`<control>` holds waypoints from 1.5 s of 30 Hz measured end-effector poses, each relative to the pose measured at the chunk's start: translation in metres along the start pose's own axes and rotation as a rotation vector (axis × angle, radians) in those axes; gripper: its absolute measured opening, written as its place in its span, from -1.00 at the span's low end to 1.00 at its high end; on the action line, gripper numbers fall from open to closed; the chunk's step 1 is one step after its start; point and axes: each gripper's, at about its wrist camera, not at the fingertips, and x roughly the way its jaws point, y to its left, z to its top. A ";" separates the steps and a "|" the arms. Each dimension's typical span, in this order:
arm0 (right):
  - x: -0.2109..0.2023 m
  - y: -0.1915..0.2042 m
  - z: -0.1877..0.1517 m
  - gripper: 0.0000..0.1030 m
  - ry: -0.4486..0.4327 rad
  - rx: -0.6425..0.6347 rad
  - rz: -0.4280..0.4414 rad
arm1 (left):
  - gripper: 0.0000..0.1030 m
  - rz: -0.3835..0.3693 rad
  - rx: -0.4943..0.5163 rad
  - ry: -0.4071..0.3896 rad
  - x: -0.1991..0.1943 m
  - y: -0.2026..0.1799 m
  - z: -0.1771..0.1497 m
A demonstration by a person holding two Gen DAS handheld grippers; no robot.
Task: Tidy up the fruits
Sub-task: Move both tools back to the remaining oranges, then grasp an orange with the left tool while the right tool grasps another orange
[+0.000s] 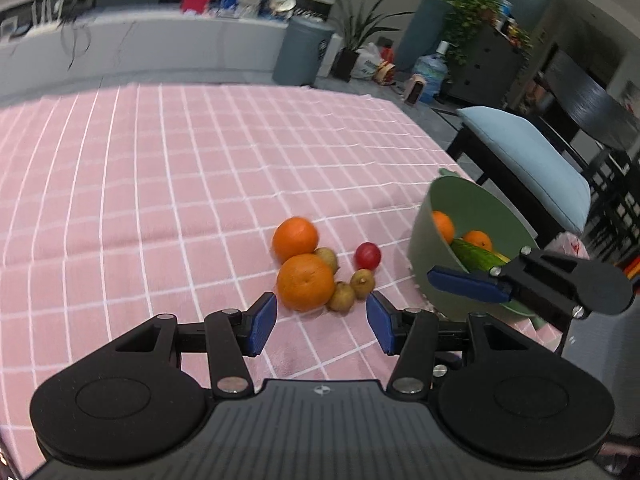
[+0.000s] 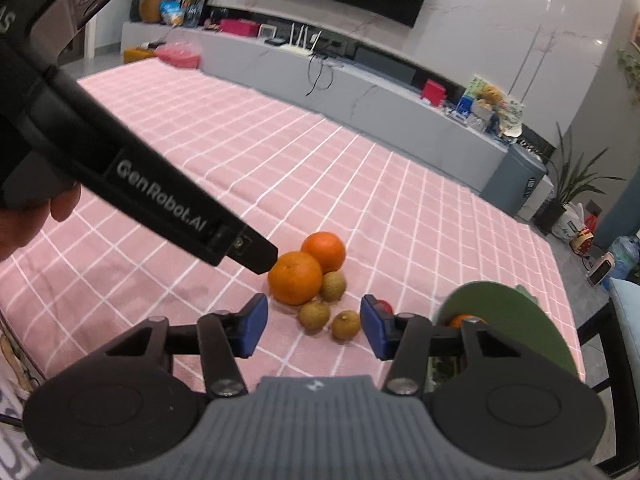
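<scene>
Two oranges [image 1: 305,281] [image 1: 295,238], three small brown fruits [image 1: 342,297] and a red fruit [image 1: 367,255] lie together on the pink checked cloth. A green bowl [image 1: 430,236] to their right holds two oranges and a cucumber [image 1: 474,258]. My left gripper [image 1: 322,322] is open just short of the near orange. In the right wrist view my right gripper [image 2: 311,330] is open, with the brown fruits [image 2: 314,314] between its fingers; the near orange [image 2: 295,278] lies beyond. The right gripper also shows in the left wrist view [image 1: 472,285] in front of the bowl.
The bowl [image 2: 508,312] sits near the table's right edge. A chair with a light blue cushion [image 1: 528,156] stands beyond that edge. The left gripper's body [image 2: 120,152] crosses the upper left of the right wrist view. The pink cloth [image 1: 160,180] stretches far and left.
</scene>
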 end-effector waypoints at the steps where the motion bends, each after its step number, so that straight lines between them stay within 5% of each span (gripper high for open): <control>1: 0.004 0.002 0.000 -0.10 0.007 -0.004 0.002 | 0.18 -0.003 -0.010 0.005 0.002 0.003 -0.001; 7: 0.031 0.004 -0.002 -0.10 0.056 -0.025 -0.005 | 0.18 -0.038 -0.067 0.024 0.021 0.008 0.002; 21: 0.055 -0.005 -0.001 -0.10 0.076 -0.072 -0.024 | 0.23 0.011 -0.087 0.054 0.058 0.006 0.009; 25: 0.055 -0.006 -0.003 -0.10 0.076 -0.070 -0.027 | -0.11 0.037 -0.076 0.056 0.059 0.007 0.010; 37: 0.048 -0.005 0.006 -0.10 0.048 -0.075 -0.022 | -0.17 0.063 -0.096 -0.017 0.030 0.012 0.015; 45: 0.060 -0.005 0.020 -0.12 0.043 -0.079 -0.013 | -0.17 0.124 -0.214 -0.013 0.019 0.044 0.017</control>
